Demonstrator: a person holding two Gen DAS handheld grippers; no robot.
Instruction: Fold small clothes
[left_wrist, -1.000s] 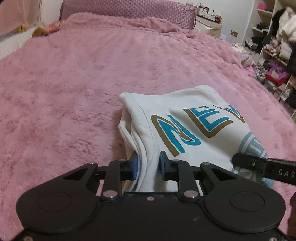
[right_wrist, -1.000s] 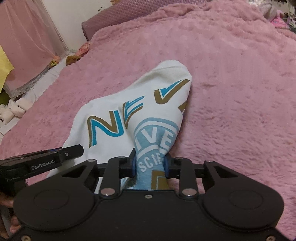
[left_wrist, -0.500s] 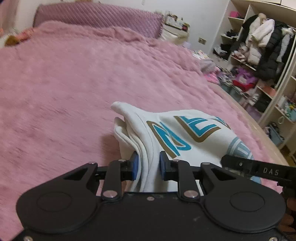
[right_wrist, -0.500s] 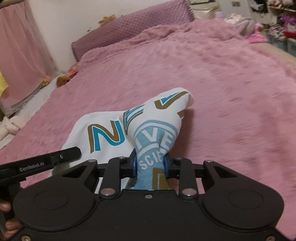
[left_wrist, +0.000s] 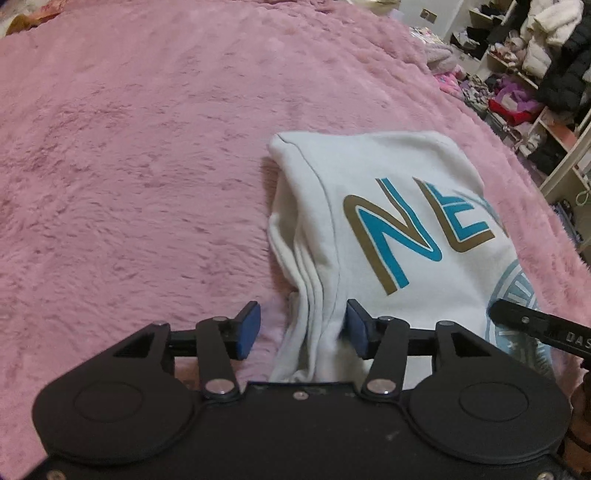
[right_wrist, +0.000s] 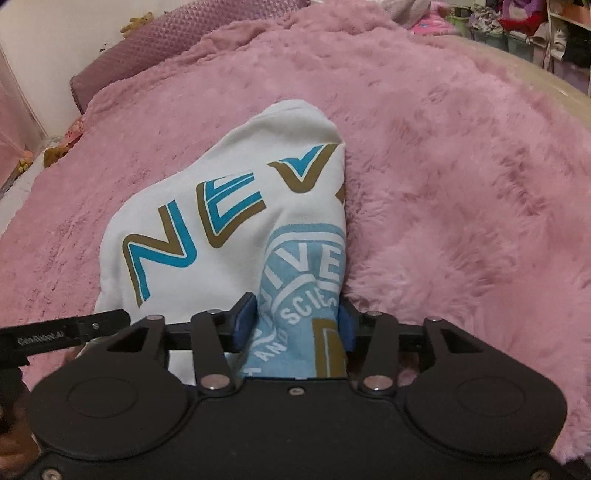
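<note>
On the pink bed (left_wrist: 147, 184), the folded white shirt (left_wrist: 388, 192) lies between both just-opening, released grippers: left gripper (left_wrist: 301, 328) and right gripper (right_wrist: 293, 325).

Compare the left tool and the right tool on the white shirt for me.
The left tool gapes wider than the right tool. One left tool pad stands clear of the white shirt; cloth fills the right tool's gap, pinched or not I cannot tell. Left sits at the plain edge, right on the blue print. Both have just been opening, cloth between their jaws.
</note>
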